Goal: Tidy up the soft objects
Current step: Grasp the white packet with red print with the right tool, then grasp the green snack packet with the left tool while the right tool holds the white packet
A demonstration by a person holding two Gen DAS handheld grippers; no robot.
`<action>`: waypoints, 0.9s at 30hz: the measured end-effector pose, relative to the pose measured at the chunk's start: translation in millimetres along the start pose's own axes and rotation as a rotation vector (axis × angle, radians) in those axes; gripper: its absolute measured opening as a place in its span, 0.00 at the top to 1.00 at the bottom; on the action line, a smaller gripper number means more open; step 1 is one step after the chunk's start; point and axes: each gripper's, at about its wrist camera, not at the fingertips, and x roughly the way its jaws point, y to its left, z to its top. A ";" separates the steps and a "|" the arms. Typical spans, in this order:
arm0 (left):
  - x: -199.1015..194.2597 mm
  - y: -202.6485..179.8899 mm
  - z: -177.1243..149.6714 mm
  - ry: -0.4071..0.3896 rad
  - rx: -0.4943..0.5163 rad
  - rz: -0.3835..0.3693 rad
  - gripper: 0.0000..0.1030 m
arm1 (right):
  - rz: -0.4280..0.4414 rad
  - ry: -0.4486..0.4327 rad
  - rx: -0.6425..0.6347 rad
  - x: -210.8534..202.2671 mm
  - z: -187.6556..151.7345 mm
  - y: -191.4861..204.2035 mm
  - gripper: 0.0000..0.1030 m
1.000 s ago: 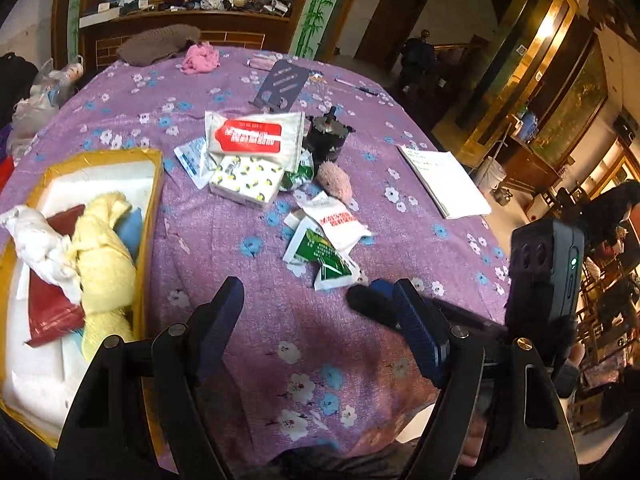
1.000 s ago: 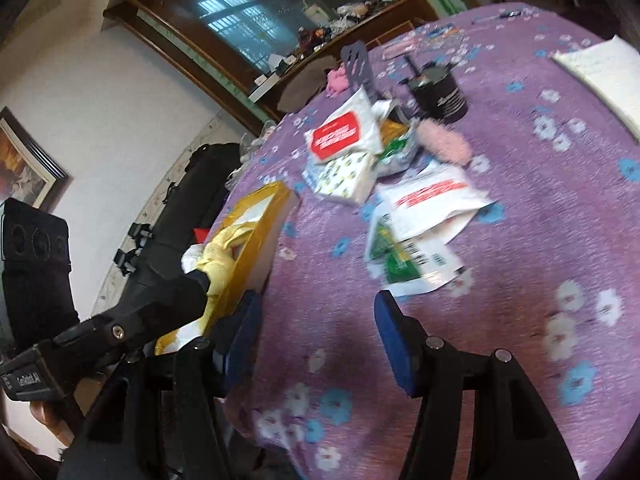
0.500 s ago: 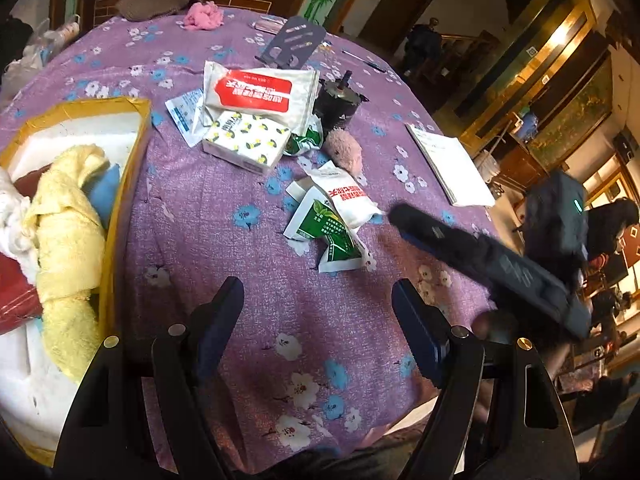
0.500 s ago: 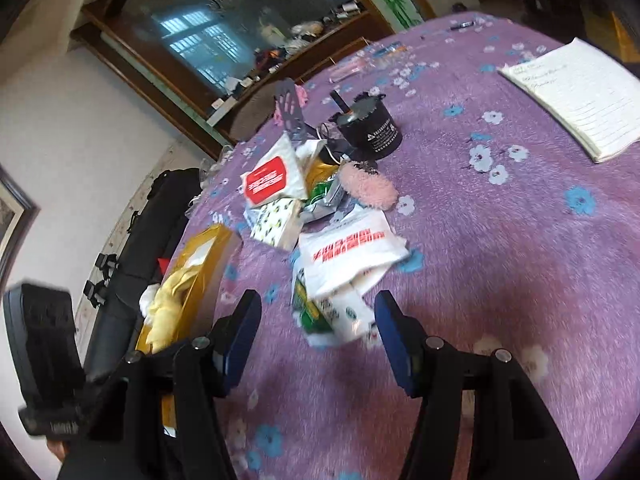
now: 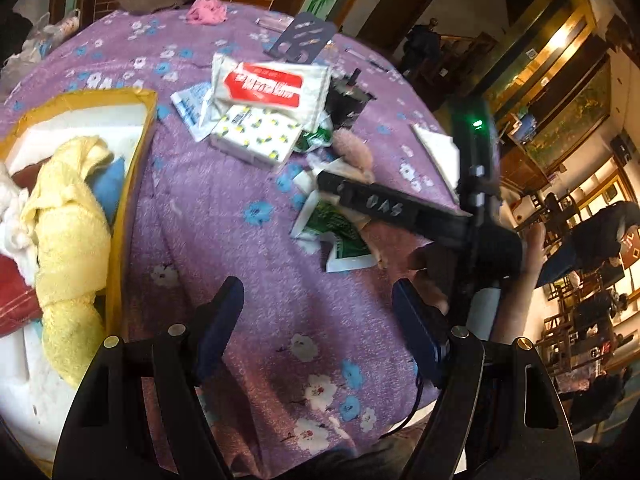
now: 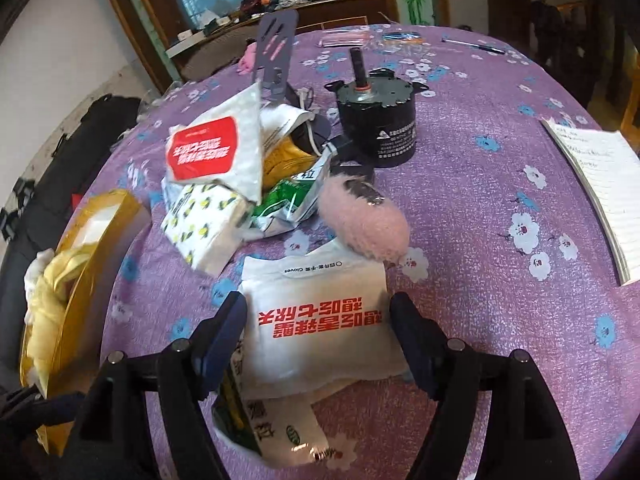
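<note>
A pink fluffy pad [image 6: 362, 222] lies on the purple flowered tablecloth [image 6: 472, 168] beside a white glove packet with red print [image 6: 320, 316]. My right gripper [image 6: 320, 344] is open, with its jaws on either side of that packet, low over it. In the left wrist view the right gripper [image 5: 332, 184] reaches over the packets, next to the pink pad [image 5: 354, 154]. My left gripper [image 5: 320, 320] is open and empty above bare cloth. A yellow-rimmed box [image 5: 132, 184] at the left holds a yellow towel [image 5: 68, 232], a blue cloth and a red item.
A black motor [image 6: 376, 120], a red-label tissue pack [image 6: 216, 148], a lemon-print tissue pack [image 6: 204, 220] and green sachets [image 6: 284, 200] crowd the middle. A notebook [image 6: 592, 184] lies at the right. A dark phone stand [image 6: 276, 56] and a pink cloth [image 5: 206, 10] are at the far side.
My right gripper has moved forward and down over the glove packet. The left gripper has moved slightly closer to the table. Both stay open.
</note>
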 end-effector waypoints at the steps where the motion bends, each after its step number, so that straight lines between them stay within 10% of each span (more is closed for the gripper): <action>1: -0.1 1.6 -0.5 0.005 -0.005 -0.011 0.25 | 0.005 0.001 0.007 -1.4 -0.7 -1.6 0.30; 11: 9.7 1.8 2.7 0.016 -0.026 0.005 0.25 | 0.076 -0.068 0.129 -32.3 -10.5 -28.3 0.88; 27: 82.1 -38.9 37.2 0.098 0.006 0.010 0.25 | 0.121 -0.179 0.285 -76.7 -40.1 -60.6 0.94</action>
